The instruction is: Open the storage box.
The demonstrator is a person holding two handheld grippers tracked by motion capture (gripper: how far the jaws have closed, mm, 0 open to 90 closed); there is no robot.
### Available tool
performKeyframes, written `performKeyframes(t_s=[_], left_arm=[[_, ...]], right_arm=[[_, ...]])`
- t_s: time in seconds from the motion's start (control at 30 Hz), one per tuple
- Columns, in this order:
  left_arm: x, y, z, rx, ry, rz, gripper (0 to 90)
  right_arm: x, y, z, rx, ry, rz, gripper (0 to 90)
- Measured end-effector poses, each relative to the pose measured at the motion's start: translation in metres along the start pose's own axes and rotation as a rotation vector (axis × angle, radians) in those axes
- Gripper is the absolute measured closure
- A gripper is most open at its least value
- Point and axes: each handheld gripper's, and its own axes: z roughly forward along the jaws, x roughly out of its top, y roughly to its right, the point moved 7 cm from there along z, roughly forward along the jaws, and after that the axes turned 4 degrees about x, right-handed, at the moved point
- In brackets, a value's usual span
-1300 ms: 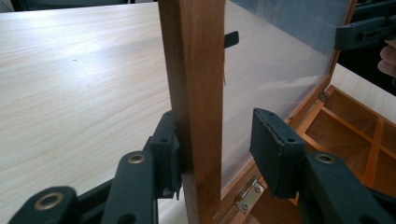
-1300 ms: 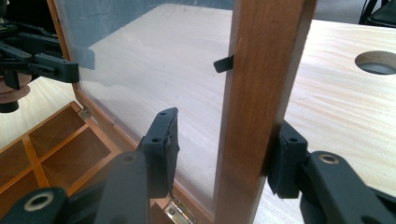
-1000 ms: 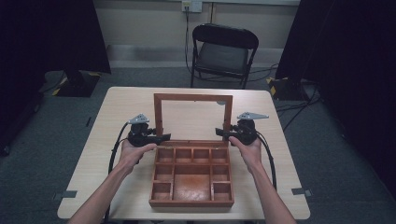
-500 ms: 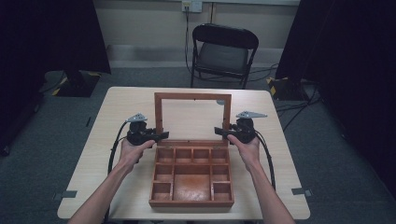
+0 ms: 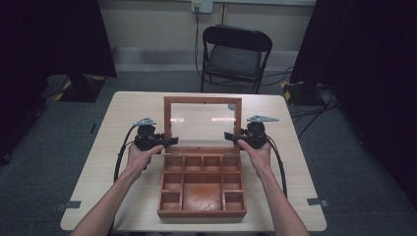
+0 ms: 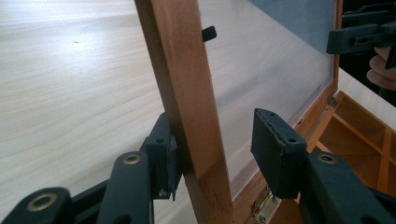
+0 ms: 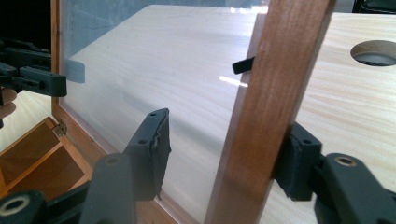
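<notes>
- Wooden box point(image 5: 201, 189): open, lying on the near half of the pale table point(image 5: 123, 113), between the person's forearms; small compartments run along its sides and far edge around one larger central well.
- Lid point(image 5: 202, 101): wooden frame with a clear pane, hinged at the box's far edge and standing nearly upright.
- Left gripper point(image 5: 169, 141): at the lid's left upright; in the left gripper view point(image 6: 215, 154) the outer pad point(image 6: 163, 158) touches the wood, while the inner pad point(image 6: 275, 144) stands clear of the pane. Jaws apart around the frame, not clamped.
- Right gripper point(image 5: 231, 136): at the lid's right upright; in the right gripper view point(image 7: 224, 154) the outer pad point(image 7: 296, 158) rests against the wood and the inner pad point(image 7: 154, 140) stands off the pane. Its jaws have just been opening, with the frame between them.
- Folding chair point(image 5: 235, 54): beyond the table, well apart from it.
</notes>
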Motion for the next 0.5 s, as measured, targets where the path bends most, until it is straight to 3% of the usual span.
performKeyframes(t_s=[0.5], left_arm=[[-0.0005,-0.0044,0.0023,0.036,-0.004,-0.006,48.0]], right_arm=[[-0.0047,0.0036,0.0101,-0.009,-0.007,0.015,35.9]])
